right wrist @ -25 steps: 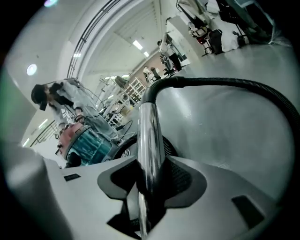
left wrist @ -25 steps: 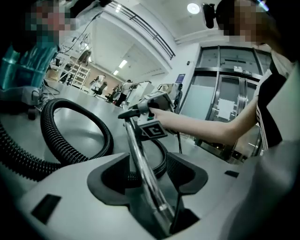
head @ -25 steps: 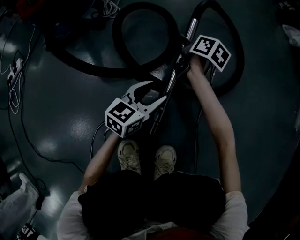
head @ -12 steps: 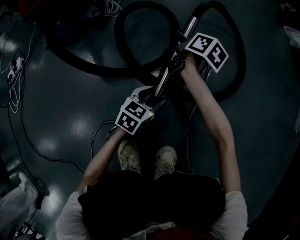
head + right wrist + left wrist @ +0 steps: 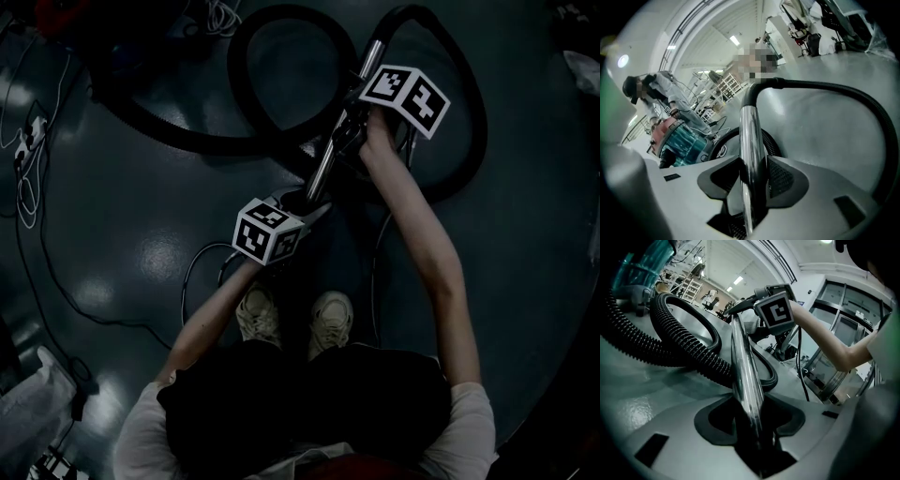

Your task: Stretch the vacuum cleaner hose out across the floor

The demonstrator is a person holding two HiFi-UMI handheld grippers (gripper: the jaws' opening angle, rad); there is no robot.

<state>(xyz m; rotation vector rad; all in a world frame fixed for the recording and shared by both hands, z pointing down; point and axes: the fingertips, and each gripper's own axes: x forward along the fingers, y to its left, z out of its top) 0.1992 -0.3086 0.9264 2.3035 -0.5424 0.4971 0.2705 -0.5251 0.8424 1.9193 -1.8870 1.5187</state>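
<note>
Gripping wand (image 5: 320, 172): left claw (image 5: 302, 202), just closed; right claw (image 5: 349, 132); canister (image 5: 688, 146) contents unclear.

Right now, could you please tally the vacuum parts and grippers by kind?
Grippers: 2 (left gripper, whose jaws have just been closing on the tube; right gripper, gripping it too)
Tube: 1
Hose: 1
Canister: 1
Total: 5

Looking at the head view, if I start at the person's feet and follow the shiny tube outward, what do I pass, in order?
shoes → left tongs, jaws just closing on the metal tube → right tongs, gripping the same tube → black hose
</note>
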